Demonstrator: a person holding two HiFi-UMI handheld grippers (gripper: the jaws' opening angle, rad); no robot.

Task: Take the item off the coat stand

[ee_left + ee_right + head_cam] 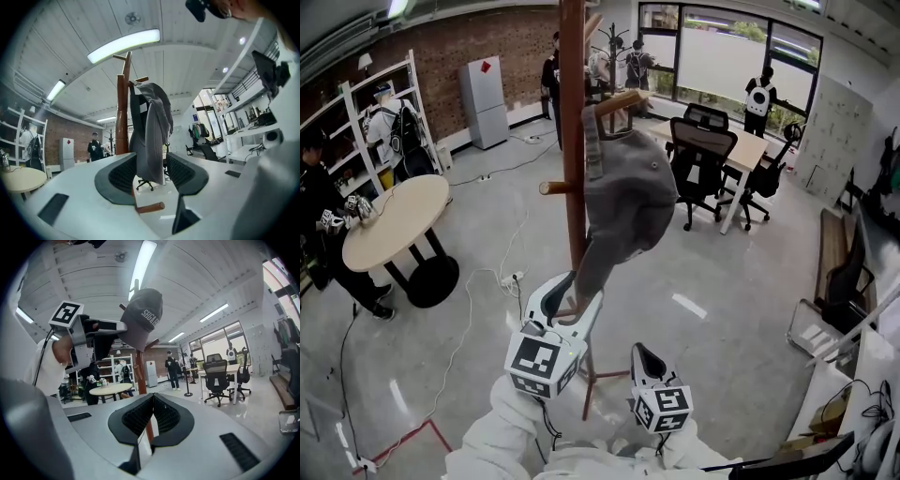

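A grey cap (628, 202) hangs from an upper peg of the wooden coat stand (573, 141), its brim pointing down. My left gripper (578, 286) is raised to the brim's lower end. In the left gripper view the cap (152, 136) hangs between the jaws of the left gripper (151, 171), which stand open with a gap on each side of the cloth. The stand's pole (123, 117) rises just behind, and a lower peg (150, 207) juts out under the jaws. My right gripper (639, 352) sits lower and nearer to me, shut and empty (152, 399); from there the cap (140, 317) shows high up.
A round table (394, 220) with a person beside it stands at the left. A long desk (748, 150) with black office chairs (701, 159) is at the back right. A white cabinet (483, 101) lines the brick wall. Cables trail on the floor (502, 277).
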